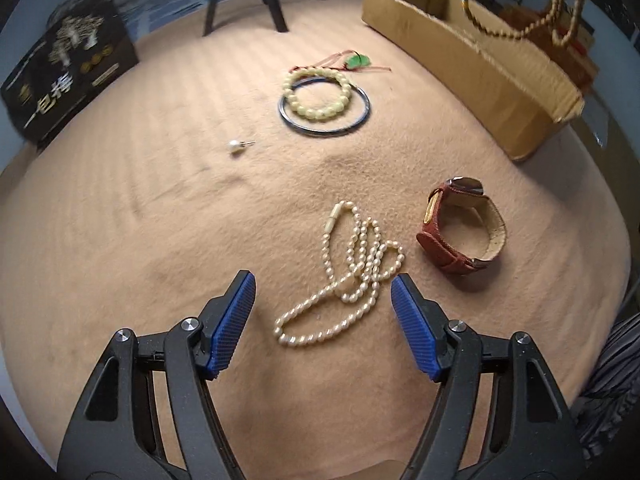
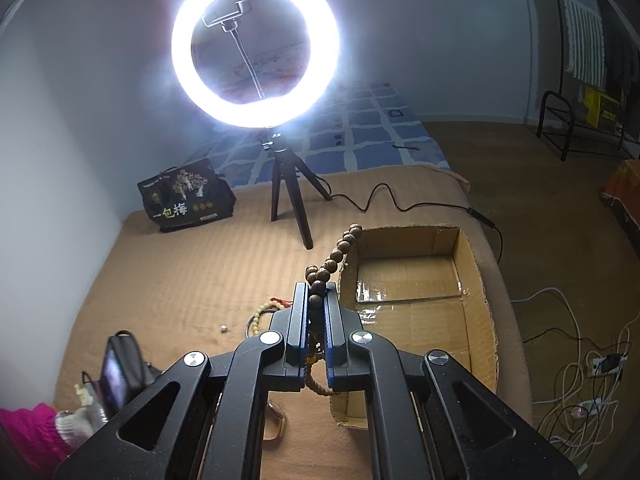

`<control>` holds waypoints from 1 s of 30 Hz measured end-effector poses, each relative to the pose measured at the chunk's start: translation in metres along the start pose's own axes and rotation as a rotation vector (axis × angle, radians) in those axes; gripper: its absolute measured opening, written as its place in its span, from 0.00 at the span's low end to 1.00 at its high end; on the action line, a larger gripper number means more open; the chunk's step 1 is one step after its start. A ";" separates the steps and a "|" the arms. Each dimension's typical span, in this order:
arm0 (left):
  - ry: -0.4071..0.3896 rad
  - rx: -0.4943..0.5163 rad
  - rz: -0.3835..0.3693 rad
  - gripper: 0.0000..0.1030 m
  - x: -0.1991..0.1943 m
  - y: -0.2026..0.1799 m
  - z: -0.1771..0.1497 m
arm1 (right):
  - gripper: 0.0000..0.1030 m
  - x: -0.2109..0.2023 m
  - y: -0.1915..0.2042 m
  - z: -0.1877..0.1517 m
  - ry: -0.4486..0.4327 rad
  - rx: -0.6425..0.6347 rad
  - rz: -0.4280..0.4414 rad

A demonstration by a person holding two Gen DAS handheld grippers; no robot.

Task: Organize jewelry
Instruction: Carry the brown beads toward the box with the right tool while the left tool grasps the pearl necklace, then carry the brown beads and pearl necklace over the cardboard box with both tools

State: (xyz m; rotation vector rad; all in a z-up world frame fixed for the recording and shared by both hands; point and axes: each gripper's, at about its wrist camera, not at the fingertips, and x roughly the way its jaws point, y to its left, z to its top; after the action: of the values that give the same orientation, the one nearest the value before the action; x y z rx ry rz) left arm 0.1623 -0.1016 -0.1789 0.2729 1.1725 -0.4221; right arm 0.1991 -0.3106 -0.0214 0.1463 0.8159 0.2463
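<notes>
The left tongs [image 1: 323, 282] stand wide apart with nothing between the ribbed blue pads [image 1: 234, 326], poised over a tangled pearl necklace [image 1: 344, 276] of small glossy cream beads with a tube clasp, low in the centre of the left wrist view. Just right of it sits a brown leather watch [image 1: 460, 226], its strap curled into a standing loop. In the upper middle, a bracelet of round pale-yellow beads [image 1: 316, 94] lies partly over a thin dark bangle [image 1: 324, 110]; a green pendant on red cord [image 1: 358, 60] touches the bracelet's far side. A single pearl stud earring [image 1: 236, 146] lies alone at centre left, with bare cloth around it.

The right tongs [image 2: 316, 292] are clamped on a string of dark, rough wooden prayer beads [image 2: 340, 250], which rises past the tips toward the upper middle of the right wrist view; finer tan beads hang below. In the left view the same strand dangles at upper right above the cardboard box [image 1: 472, 56].

The box is open-topped, shallow, with torn corrugated edges and shiny tape on its floor, lying right of the tongs.

Everything rests on a soft tan felt-like blanket [image 1: 160, 220] with faint ribs, spread over a bed. A lit ring light on a black tripod [image 2: 256, 44], a black printed bag [image 2: 186, 196] and a white wall stand behind; cables trail across the wooden floor at right.
</notes>
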 end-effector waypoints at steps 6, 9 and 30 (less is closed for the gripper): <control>-0.004 0.050 0.026 0.62 0.019 -0.007 0.008 | 0.05 0.000 -0.004 0.001 0.001 0.005 -0.003; -0.021 0.018 0.003 0.24 0.018 -0.001 0.013 | 0.05 0.000 -0.005 0.001 0.001 0.008 -0.005; -0.195 -0.244 -0.139 0.05 -0.053 0.054 0.043 | 0.05 -0.015 -0.029 0.003 -0.041 0.036 -0.052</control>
State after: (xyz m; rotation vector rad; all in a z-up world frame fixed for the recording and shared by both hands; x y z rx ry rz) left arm 0.2052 -0.0617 -0.1141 -0.0610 1.0419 -0.4126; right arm 0.1959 -0.3426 -0.0149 0.1636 0.7823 0.1787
